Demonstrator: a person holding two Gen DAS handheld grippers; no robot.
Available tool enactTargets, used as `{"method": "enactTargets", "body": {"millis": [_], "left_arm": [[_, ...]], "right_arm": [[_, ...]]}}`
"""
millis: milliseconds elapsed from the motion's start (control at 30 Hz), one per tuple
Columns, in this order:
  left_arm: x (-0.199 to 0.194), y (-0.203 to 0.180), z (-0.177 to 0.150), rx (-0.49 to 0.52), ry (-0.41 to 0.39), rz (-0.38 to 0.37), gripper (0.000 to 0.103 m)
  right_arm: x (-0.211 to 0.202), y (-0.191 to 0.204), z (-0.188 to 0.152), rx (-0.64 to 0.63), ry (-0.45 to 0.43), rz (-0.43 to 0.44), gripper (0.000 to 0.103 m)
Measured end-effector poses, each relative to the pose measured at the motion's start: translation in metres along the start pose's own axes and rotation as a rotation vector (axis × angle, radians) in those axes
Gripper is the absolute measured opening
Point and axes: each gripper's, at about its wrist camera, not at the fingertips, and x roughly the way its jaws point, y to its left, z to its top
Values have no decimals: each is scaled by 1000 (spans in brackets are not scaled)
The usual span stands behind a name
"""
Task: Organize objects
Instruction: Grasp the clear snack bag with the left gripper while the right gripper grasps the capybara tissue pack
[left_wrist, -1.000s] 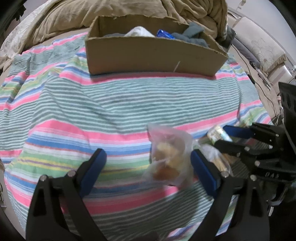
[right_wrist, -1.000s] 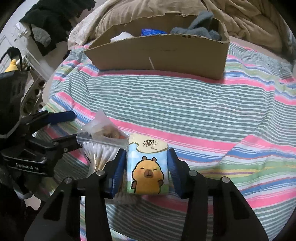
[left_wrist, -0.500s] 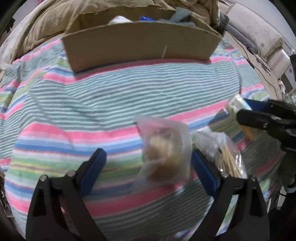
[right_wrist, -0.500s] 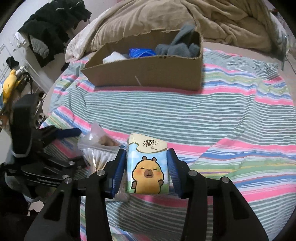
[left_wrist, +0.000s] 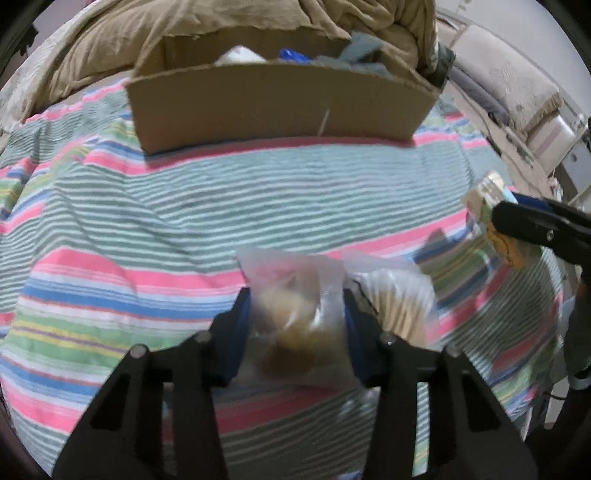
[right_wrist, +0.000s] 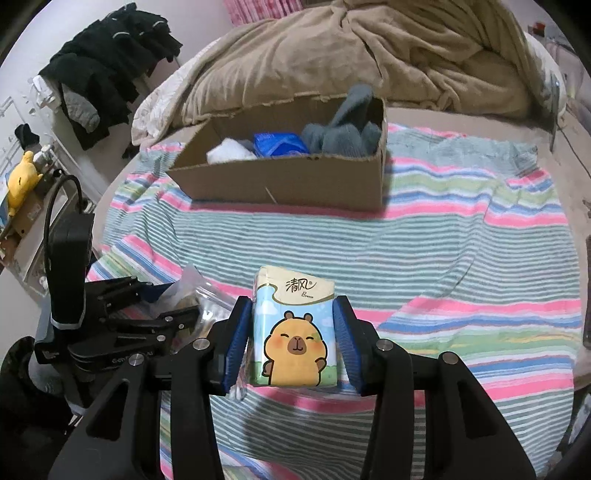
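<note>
A clear plastic bag with brown lumps inside lies on the striped cloth. My left gripper is closing, and its blue pads press on both sides of the bag. From the right wrist view the left gripper sits low at the left with the bag in it. My right gripper is shut on a tissue pack with a cartoon capybara, held above the cloth. The pack also shows at the right of the left wrist view. A cardboard box stands at the far side.
A second clear bag of cotton swabs lies right beside the held bag. The box holds grey socks, a blue packet and something white. A beige blanket is heaped behind it. Black clothes and a yellow plush are at the left.
The left jaws have come in from wide apart onto the bag of brown lumps. The right gripper has risen with the tissue pack, away from the two bags.
</note>
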Motion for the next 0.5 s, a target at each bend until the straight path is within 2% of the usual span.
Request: {"method": "enactTargets", "body": {"millis": [333,500], "left_arm": [[-51,32,20,-72,-105,-9,47],[-60,38,32,-90,-133,-32,47]], "right_arm": [[-13,6,21,-24,-51,13,48],[-18,9,33,-37,-77,12,48]]}}
